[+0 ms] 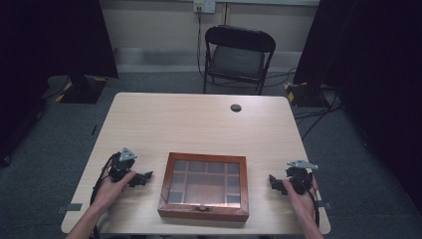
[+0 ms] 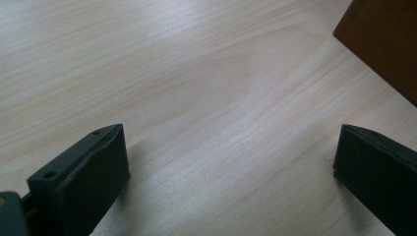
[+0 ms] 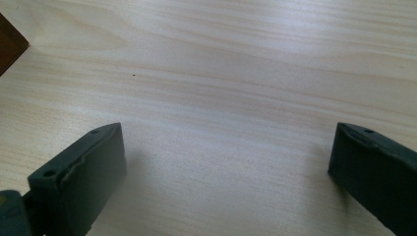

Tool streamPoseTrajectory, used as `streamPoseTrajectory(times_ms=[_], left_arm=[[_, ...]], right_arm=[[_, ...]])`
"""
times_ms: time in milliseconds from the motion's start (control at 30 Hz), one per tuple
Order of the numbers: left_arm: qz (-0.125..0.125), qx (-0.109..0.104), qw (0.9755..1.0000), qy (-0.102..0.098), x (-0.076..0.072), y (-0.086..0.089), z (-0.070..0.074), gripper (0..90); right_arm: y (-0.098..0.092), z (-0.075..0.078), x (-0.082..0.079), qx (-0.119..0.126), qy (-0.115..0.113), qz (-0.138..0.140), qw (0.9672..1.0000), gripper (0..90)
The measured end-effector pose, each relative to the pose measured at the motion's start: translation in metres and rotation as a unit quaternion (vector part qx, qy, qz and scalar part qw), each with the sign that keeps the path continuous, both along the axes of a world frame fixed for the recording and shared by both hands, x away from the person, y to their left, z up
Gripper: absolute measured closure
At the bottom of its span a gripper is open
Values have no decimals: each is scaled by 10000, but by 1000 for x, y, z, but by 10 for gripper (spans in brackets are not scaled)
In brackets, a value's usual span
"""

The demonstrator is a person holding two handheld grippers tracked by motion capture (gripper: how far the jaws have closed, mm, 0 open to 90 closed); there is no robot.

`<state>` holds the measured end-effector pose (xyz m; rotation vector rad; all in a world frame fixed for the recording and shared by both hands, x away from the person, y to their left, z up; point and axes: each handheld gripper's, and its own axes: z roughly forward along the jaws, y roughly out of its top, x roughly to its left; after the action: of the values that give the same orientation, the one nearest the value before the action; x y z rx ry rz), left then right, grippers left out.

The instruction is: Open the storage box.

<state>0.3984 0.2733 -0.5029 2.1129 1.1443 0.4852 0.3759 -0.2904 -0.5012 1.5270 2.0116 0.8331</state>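
Two claws, the left claw (image 1: 145, 177) and the right claw (image 1: 274, 181), are resting wide open and empty on the worktop (image 1: 199, 124), flanking the wooden box (image 1: 205, 186). Closing in unevenly, they are risking shoving the box or straining its glass lid (image 1: 204, 180).

- High view looks forward and down over the whole surface (image 1: 199, 119) from the person's side.
- Both gripper views skim the surface closely, sharing the wooden box (image 1: 205, 185) corner.

This looks like a lab or recording room rather than a home. A plain light-wood table (image 1: 199, 124) stands on grey carpet (image 1: 50, 149), with black curtains (image 1: 378, 74) on both sides (stand bases marked with yellow-black tape). A folding chair (image 1: 238, 57) faces a bare wall with a socket (image 1: 204, 6) and loose cables (image 1: 318, 117)
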Motion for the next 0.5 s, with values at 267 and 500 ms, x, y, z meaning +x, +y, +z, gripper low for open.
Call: streamPoseTrajectory(times_ms=[267, 500], left_arm=[[-1, 1, 10000, 0, 0, 0, 0, 0], [2, -2, 10000, 1, 0, 0, 0, 0]], right_arm=[[0, 0, 0, -2, 3, 14, 10000, 1], [2, 6, -3, 68, -53, 86, 9999, 192]])
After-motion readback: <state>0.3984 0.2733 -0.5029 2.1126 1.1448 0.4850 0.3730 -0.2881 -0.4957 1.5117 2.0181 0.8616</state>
